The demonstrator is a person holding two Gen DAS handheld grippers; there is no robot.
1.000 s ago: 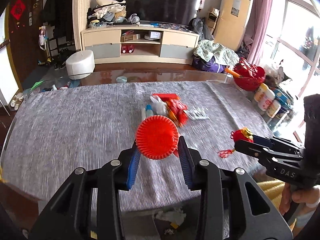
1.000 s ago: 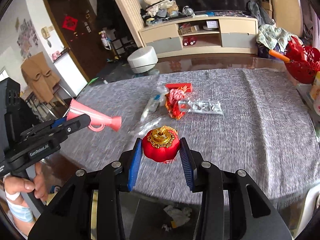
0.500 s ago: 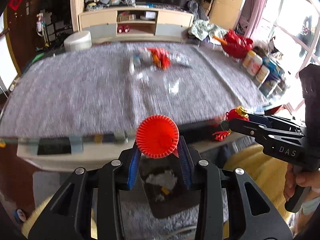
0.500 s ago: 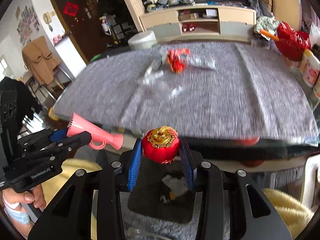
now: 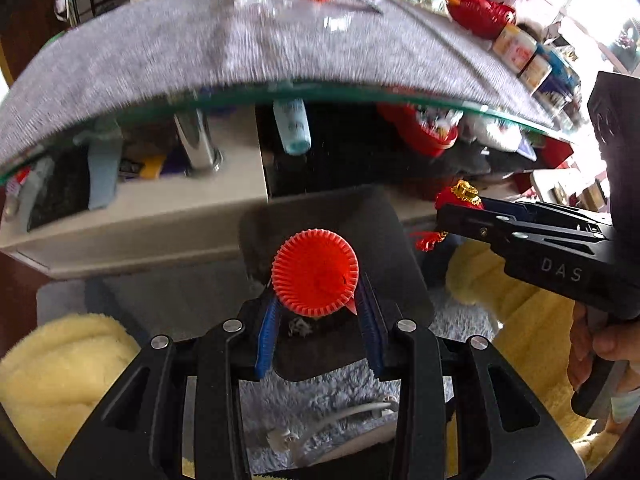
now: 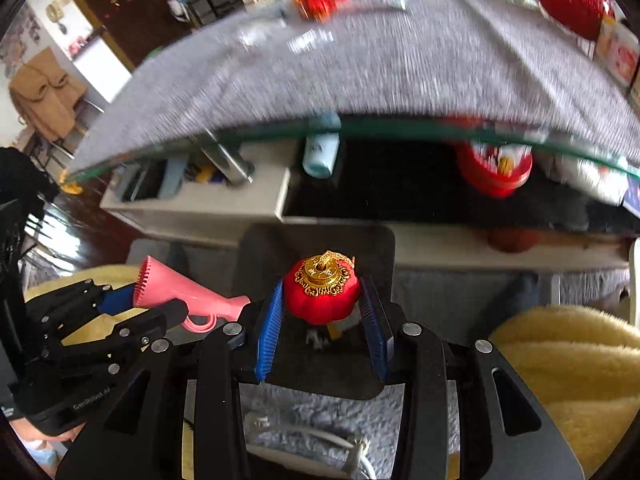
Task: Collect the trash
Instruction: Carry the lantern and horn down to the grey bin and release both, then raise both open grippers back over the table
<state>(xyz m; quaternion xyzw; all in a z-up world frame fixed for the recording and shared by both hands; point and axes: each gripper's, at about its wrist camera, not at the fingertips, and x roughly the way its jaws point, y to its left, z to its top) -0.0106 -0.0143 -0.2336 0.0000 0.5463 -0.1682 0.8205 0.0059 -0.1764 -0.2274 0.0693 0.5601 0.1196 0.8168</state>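
Holding a pink toy horn (image 6: 188, 300) in your left claw (image 5: 316, 304) and a red lantern ornament (image 6: 322, 294) in your right claw (image 6: 322, 312), you hovered both above the dark bin (image 6: 372, 240), near the surface (image 6: 400, 64) edge.

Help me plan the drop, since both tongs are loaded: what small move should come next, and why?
Probably open the right tongs to let the red lantern ornament fall. It hangs directly over the dark bin on the floor, which already holds scraps. The left tongs, clamped on the pink toy horn, sit over the same bin and could release right after.
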